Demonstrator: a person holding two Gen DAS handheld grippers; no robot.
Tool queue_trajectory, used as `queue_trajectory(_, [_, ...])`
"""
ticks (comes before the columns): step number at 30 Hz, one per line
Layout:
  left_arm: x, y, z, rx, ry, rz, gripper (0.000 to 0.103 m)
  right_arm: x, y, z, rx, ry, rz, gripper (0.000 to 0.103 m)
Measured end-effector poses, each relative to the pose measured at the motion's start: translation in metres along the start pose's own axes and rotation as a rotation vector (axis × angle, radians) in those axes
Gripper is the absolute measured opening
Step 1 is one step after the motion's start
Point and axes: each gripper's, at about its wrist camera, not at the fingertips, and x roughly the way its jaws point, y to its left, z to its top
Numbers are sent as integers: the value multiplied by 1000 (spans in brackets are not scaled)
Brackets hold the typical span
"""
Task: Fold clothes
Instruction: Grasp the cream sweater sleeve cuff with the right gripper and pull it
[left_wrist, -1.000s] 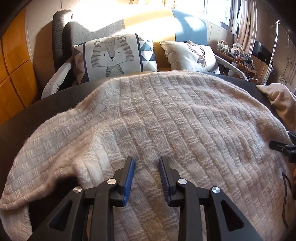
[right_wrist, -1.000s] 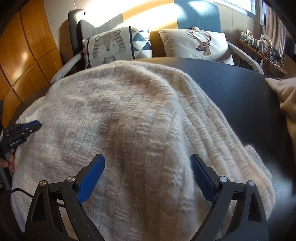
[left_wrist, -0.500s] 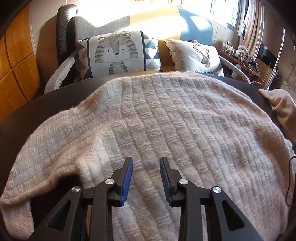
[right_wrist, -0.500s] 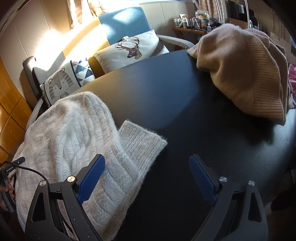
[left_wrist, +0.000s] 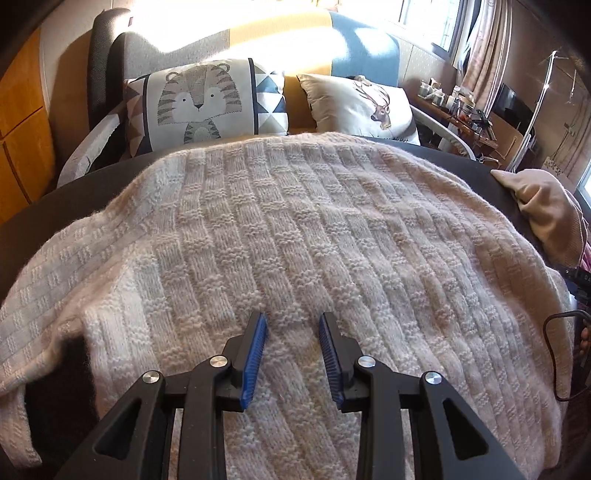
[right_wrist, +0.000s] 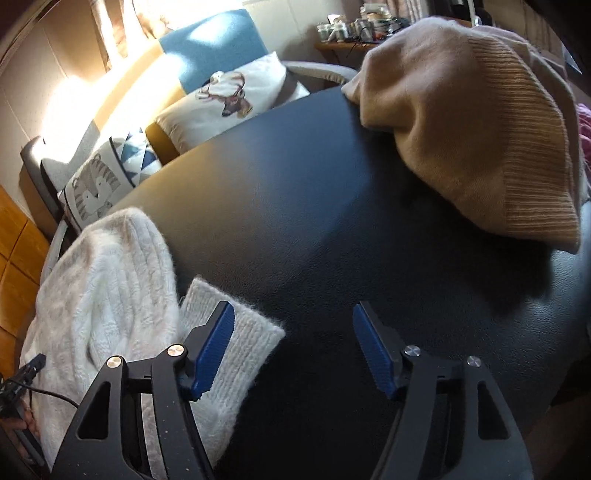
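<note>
Tan sweater (right_wrist: 476, 122) fuller in R view

Left wrist view skims the white sweater (left_wrist: 295, 236); right faces the table (right_wrist: 295, 192), sharing both.

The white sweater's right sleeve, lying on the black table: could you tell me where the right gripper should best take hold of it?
Probably at the ribbed cuff of the white sweater. It lies flat on the black table with its end edge free, just beside the open right gripper, so come in low from the bare-table side and pinch that edge.
</note>
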Motion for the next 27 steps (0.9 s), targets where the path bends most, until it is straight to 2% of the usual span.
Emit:
queue_trajectory(3, [-1, -2, -1, 16, -9, 11, 31, 10, 23, -7, -136, 23, -27, 70])
queue_trajectory(4, [-1, -3, -2, 19, -11, 15, 31, 12, 29, -9, -174, 24, -28, 64])
queue_trajectory(5, [-1, -3, -2, 20, -13, 17, 31, 13, 35, -12, -209, 26, -27, 52])
queue_trajectory(6, [0, -4, -2, 21, -16, 19, 31, 13, 37, -12, -220, 30, -11, 44])
queue_trajectory(8, [-1, -3, -3, 22, -24, 18, 31, 12, 41, -13, -239, 37, 17, 18])
queue_trajectory(10, [-1, -3, -4, 22, -32, 14, 32, 1, 36, -12, -225, 6, -4, 15])
queue_trajectory(15, [-2, 2, -6, 9, -40, -12, 32, -28, 23, -9, -189, -75, -61, 14])
queue_trajectory(20, [-2, 2, -6, 12, -42, -14, 32, -90, -12, 6, -123, -247, -252, 14])
queue_trajectory(24, [-2, 1, -7, 16, -46, -9, 32, -94, -10, -3, -135, -253, -257, 17])
queue_trajectory(25, [-3, 1, -7, 17, -47, -7, 32, -95, -10, -6, -138, -255, -258, 26])
queue_trajectory(26, [-3, 0, -8, 19, -48, -5, 32, -97, -9, -8, -141, -256, -259, 41])
queue_trajectory(27, [-3, 0, -9, 21, -49, -3, 32, -98, -9, -10, -144, -258, -260, 50])
